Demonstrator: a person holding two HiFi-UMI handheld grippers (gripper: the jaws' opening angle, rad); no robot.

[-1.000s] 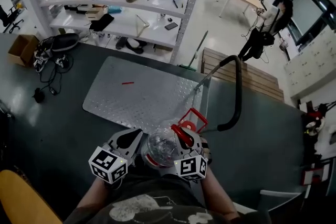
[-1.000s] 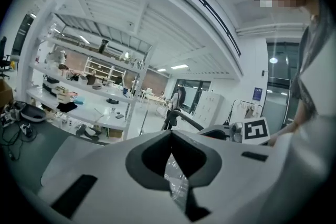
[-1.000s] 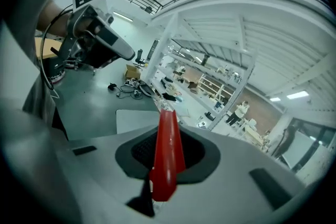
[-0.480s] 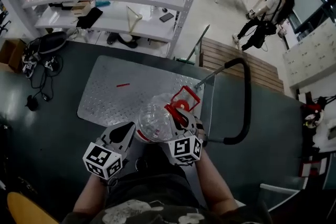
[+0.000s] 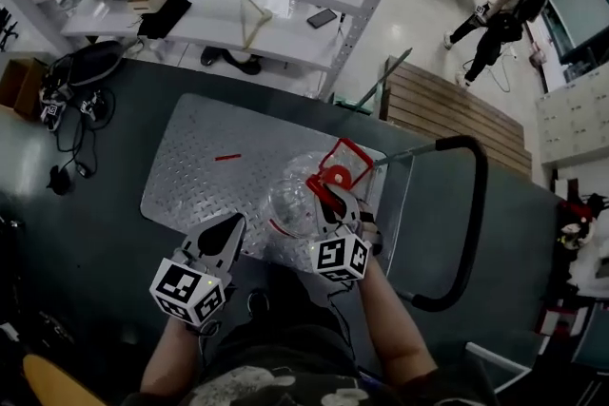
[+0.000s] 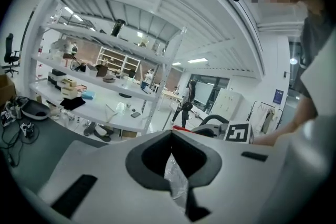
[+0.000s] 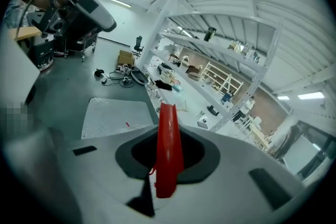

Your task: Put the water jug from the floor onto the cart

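The clear water jug (image 5: 293, 204) with its red handle (image 5: 344, 164) hangs over the near right part of the cart's metal deck (image 5: 200, 171). My right gripper (image 5: 333, 206) is shut on that red handle (image 7: 168, 149), which stands upright between its jaws. My left gripper (image 5: 228, 227) sits at the jug's left side. In the left gripper view its jaws (image 6: 176, 178) pinch a strip of crinkled clear plastic (image 6: 175, 176) from the jug. Whether the jug's base touches the deck is hidden.
The cart's black push handle (image 5: 468, 233) curves round on the right. White shelving (image 5: 257, 5) with clutter stands beyond the cart. Cables and a black bag (image 5: 86, 71) lie at left, a wooden pallet (image 5: 447, 114) at right. A person (image 5: 495, 24) stands far back.
Both grippers and the jug have moved forward from the cart's near edge to over its deck, and a little lower. The grips look unchanged.
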